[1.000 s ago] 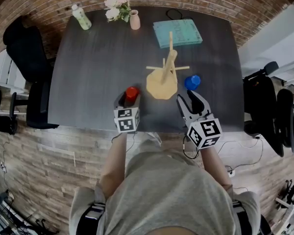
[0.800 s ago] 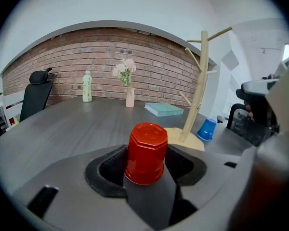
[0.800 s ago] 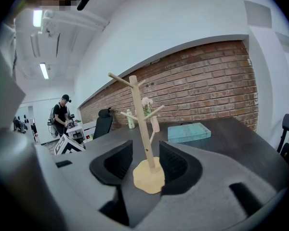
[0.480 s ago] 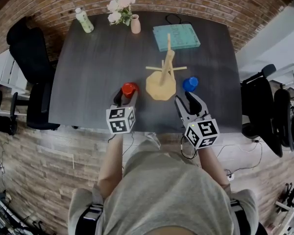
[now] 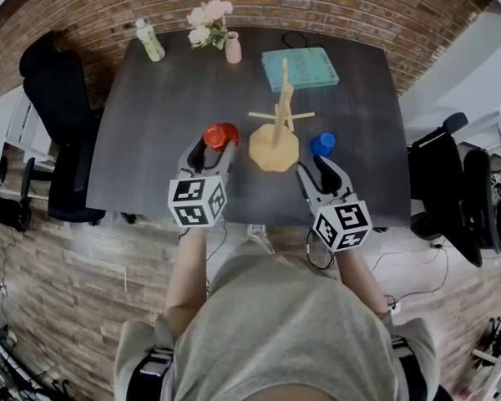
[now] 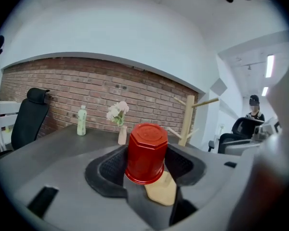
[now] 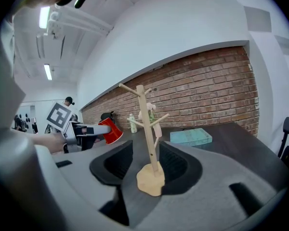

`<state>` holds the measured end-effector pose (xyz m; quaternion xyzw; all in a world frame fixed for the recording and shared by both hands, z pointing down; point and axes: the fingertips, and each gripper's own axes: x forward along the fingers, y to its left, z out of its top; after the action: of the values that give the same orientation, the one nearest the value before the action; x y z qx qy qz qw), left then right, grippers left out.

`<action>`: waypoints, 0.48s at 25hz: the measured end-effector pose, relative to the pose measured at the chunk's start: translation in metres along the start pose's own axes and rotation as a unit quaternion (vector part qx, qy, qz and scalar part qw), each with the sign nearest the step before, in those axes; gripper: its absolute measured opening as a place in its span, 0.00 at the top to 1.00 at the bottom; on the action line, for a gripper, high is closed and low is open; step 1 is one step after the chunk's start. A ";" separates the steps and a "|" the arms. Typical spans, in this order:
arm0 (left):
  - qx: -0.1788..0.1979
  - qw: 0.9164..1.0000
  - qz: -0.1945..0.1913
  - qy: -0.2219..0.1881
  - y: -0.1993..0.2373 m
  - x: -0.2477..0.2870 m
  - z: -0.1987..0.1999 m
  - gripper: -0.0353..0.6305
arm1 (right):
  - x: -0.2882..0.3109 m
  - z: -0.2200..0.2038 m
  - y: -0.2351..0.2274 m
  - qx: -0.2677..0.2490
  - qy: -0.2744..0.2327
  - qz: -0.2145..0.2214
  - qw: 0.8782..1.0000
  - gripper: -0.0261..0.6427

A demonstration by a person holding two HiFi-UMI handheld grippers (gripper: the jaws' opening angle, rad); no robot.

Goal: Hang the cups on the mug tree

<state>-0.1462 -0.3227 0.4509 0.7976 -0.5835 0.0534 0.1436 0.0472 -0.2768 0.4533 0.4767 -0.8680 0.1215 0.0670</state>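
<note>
My left gripper [image 5: 216, 146] is shut on a red cup [image 5: 221, 134] and holds it in the air, left of the wooden mug tree [image 5: 280, 111]. In the left gripper view the red cup [image 6: 145, 153] sits bottom-up between the jaws, which press on its sides, and the mug tree [image 6: 187, 121] stands beyond it to the right. A blue cup [image 5: 322, 144] stands on the table right of the tree's base. Just behind the blue cup my right gripper [image 5: 316, 170] is open and holds nothing. The right gripper view faces the mug tree [image 7: 147, 129], with the red cup [image 7: 111, 130] at its left.
On the dark table [image 5: 150, 140], a teal book [image 5: 299, 63] lies behind the tree. A pink vase with flowers [image 5: 230, 47] and a pale green bottle [image 5: 150, 40] stand at the far edge. A black chair [image 5: 54, 98] is left of the table. A person [image 6: 254, 113] sits far off.
The left gripper has risen with the red cup, lifting it off the table. The right gripper has kept its place.
</note>
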 end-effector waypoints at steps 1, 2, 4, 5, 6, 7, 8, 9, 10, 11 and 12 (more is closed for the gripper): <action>0.001 1.000 -0.003 -0.007 -0.003 -0.002 0.007 0.59 | -0.001 0.000 0.000 0.000 -0.001 0.000 1.000 0.70; 0.003 1.000 -0.006 -0.013 -0.006 -0.004 0.013 0.59 | -0.003 0.001 0.001 0.000 -0.002 0.000 1.000 0.70; 0.008 1.000 -0.012 -0.024 -0.011 -0.007 0.026 0.59 | -0.005 0.002 0.003 0.000 -0.004 0.000 1.000 0.70; 0.011 0.999 -0.015 -0.029 -0.013 -0.008 0.031 0.59 | -0.006 0.003 0.003 0.000 -0.005 0.000 1.000 0.70; 0.014 0.999 -0.017 -0.034 -0.015 -0.009 0.037 0.59 | -0.006 0.004 0.004 0.000 -0.006 0.000 1.000 0.70; 0.017 0.999 -0.019 -0.039 -0.017 -0.010 0.042 0.59 | -0.007 0.005 0.004 0.000 -0.007 -0.001 1.000 0.70; 0.019 0.999 -0.021 -0.043 -0.019 -0.011 0.047 0.59 | -0.008 0.006 0.004 -0.001 -0.009 -0.001 1.000 0.70; 0.021 0.998 -0.024 -0.047 -0.021 -0.011 0.051 0.59 | -0.009 0.006 0.004 -0.001 -0.010 -0.001 1.000 0.70; 0.024 0.998 -0.027 -0.050 -0.023 -0.012 0.055 0.59 | -0.010 0.007 0.004 -0.001 -0.012 -0.002 1.000 0.71; 0.026 0.998 -0.029 -0.052 -0.025 -0.012 0.058 0.59 | -0.010 0.007 0.004 -0.001 -0.013 -0.002 1.000 0.71; 0.028 0.998 -0.032 -0.054 -0.027 -0.012 0.061 0.59 | -0.011 0.008 0.004 -0.001 -0.014 -0.003 1.000 0.71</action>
<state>-0.1296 -0.3225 0.3856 0.8210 -0.5631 0.0222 0.0914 0.0497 -0.2684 0.4426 0.4807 -0.8677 0.1141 0.0553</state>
